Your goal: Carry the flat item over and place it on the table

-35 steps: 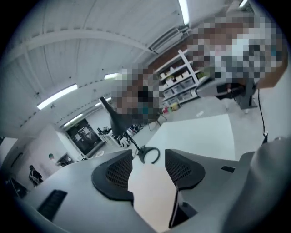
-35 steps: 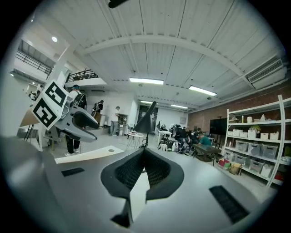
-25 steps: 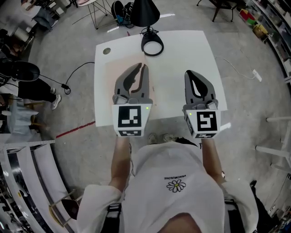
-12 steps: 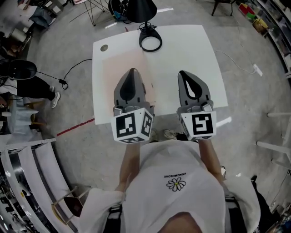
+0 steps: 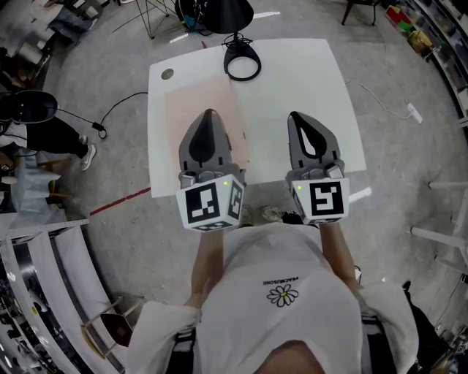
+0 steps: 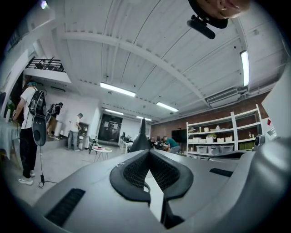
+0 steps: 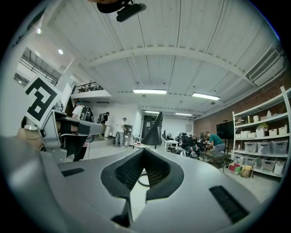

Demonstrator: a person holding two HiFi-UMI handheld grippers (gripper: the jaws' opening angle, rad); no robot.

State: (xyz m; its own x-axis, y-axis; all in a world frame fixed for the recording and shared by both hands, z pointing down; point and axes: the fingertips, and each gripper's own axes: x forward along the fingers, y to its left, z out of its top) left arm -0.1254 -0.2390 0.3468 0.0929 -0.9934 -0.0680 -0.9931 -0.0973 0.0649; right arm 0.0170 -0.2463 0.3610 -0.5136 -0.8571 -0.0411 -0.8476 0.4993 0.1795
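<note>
A thin pale pink flat sheet [image 5: 191, 95] lies on the left half of the white table [image 5: 300, 73]. My left gripper [image 5: 210, 114] hovers above the sheet's near part, shut, with nothing between its jaws. In the left gripper view the left gripper [image 6: 148, 152] points level across the room, its tips together. My right gripper [image 5: 299, 116] hangs over the bare right half of the table, shut and holding nothing. From the right gripper view, the right gripper [image 7: 144, 149] also points level.
A black desk lamp [image 5: 228, 13] with a ring-shaped base [image 5: 243, 66] stands at the table's far edge. A round grommet [image 5: 167, 74] sits in the far left corner. A cable [image 5: 121, 109] and red tape [image 5: 121, 202] lie on the floor at left. People [image 6: 32, 127] stand farther off.
The left gripper rolled from lying on its side to upright, and its jaws went from apart to shut. The right gripper kept its place.
</note>
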